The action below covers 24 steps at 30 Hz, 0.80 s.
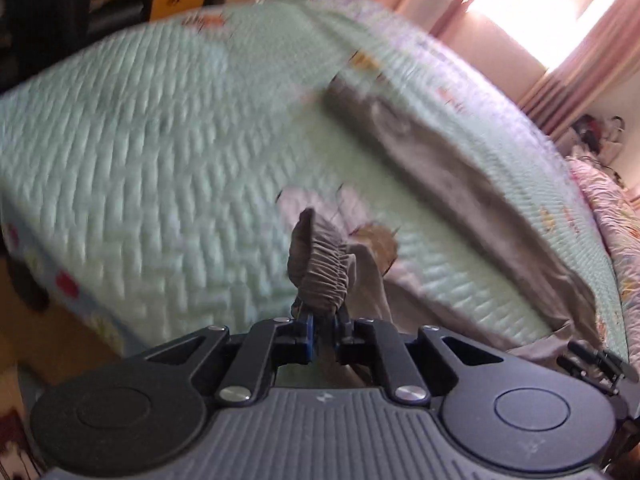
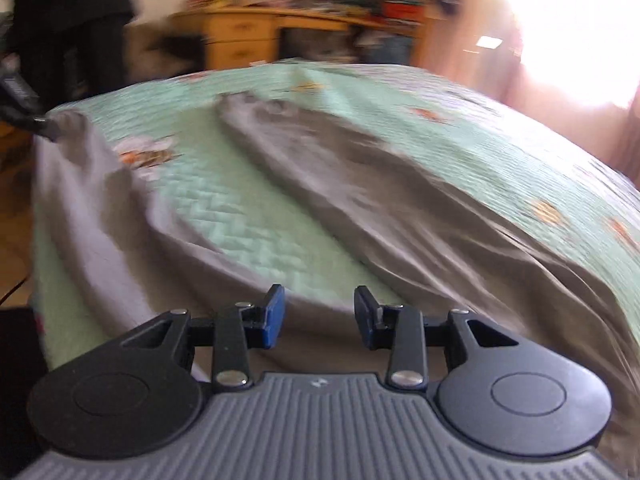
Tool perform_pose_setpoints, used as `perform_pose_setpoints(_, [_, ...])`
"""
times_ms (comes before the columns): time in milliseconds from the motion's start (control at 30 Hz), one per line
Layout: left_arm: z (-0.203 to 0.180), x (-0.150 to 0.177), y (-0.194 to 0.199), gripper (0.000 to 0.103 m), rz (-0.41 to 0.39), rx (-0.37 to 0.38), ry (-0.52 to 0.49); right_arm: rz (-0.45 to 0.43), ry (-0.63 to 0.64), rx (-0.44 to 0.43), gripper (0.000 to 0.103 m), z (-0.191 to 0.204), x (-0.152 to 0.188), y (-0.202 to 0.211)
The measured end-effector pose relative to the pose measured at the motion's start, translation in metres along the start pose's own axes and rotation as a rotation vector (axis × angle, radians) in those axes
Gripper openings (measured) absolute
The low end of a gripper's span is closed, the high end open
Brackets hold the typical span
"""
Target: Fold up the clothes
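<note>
**Grey trousers stretched across the bed, one cuff pinched**

The left gripper (image 1: 324,316) is clamped tight on a gathered elastic cuff (image 1: 320,276) of the grey trousers (image 2: 360,184), the bunched fabric standing up from between its blue pads. From there that leg trails back down to the right of the gripper, towards the near edge of the bed (image 1: 140,152).

The other leg (image 1: 460,184) lies flat on the green quilt, ahead and to the right of the left gripper. Its long axis runs diagonally, its far end pointing away towards the desk (image 2: 248,36).

The right gripper (image 2: 320,316) hovers just above the trousers near where the two legs meet, its jaws partly apart with nothing between them. The legs fan out ahead of it in a V, with bare quilt between. Both views are blurred.
</note>
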<state>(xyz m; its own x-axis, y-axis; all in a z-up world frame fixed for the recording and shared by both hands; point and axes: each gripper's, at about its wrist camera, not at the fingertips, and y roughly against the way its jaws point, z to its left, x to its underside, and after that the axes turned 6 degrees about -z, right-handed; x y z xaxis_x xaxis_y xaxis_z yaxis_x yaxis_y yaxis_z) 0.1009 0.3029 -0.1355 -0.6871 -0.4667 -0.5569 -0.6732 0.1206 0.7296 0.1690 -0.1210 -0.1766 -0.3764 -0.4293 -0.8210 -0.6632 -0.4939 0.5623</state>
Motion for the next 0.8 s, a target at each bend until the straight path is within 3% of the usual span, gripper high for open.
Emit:
perform_pose_setpoints(267, [0.018, 0.012, -0.006, 0.011, -0.011, 0.025, 0.022, 0.072, 0.241, -0.217, 0.038, 0.042, -0.019, -0.037])
perform_pose_setpoints(300, [0.018, 0.012, -0.005, 0.012, -0.013, 0.028, 0.013, 0.086, 0.251, -0.228, 0.029, 0.044, -0.021, -0.041])
perform_pose_setpoints(333, [0.017, 0.012, -0.004, 0.012, -0.016, 0.029, 0.004, 0.103, 0.251, -0.232, 0.000, 0.045, -0.022, -0.046])
perform_pose_setpoints(433, [0.014, 0.007, -0.009, 0.012, -0.026, 0.022, -0.022, 0.079, 0.231, -0.142, 0.000, 0.037, -0.031, -0.056])
perform_pose_setpoints(567, [0.004, -0.009, -0.012, 0.016, -0.062, 0.054, -0.070, 0.008, 0.040, 0.042, 0.003, -0.003, -0.053, -0.065])
perform_pose_setpoints(600, [-0.001, -0.013, -0.013, 0.018, -0.072, 0.057, -0.100, 0.015, 0.014, 0.076, 0.008, -0.005, -0.054, -0.066])
perform_pose_setpoints(700, [-0.010, -0.024, -0.017, 0.042, -0.102, 0.009, -0.164, 0.083, -0.086, 0.162, 0.037, -0.010, -0.048, -0.070])
perform_pose_setpoints(733, [-0.010, -0.026, -0.019, 0.053, -0.102, -0.001, -0.168, 0.088, -0.129, 0.175, 0.037, -0.012, -0.045, -0.067])
perform_pose_setpoints(800, [-0.003, -0.026, -0.017, 0.062, -0.105, -0.012, -0.141, 0.029, -0.236, 0.161, 0.037, -0.018, -0.038, -0.050])
